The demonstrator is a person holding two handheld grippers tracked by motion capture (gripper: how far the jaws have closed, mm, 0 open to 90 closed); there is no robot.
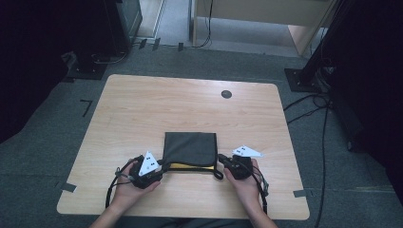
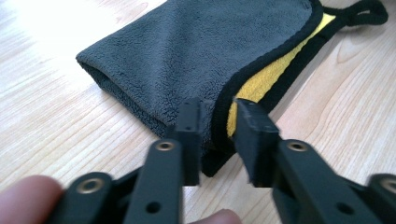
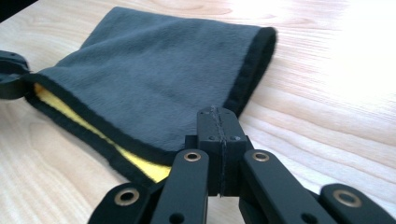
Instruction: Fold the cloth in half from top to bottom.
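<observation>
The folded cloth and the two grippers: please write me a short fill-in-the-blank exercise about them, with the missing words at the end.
1. The folded cloth is dark grey outside and ____ inside.
2. The jaws of the left gripper stand ____, at the cloth's near corner.
3. The jaws of the right gripper are pressed ____.
4. The cloth lies on a ____ table.

Missing words: yellow; open; shut; wooden

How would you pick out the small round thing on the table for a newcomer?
Start at the wooden table and look to its far right part, beyond the folded grey cloth. There sits a small dark round disc, flat on bare wood, nothing near it.
</observation>
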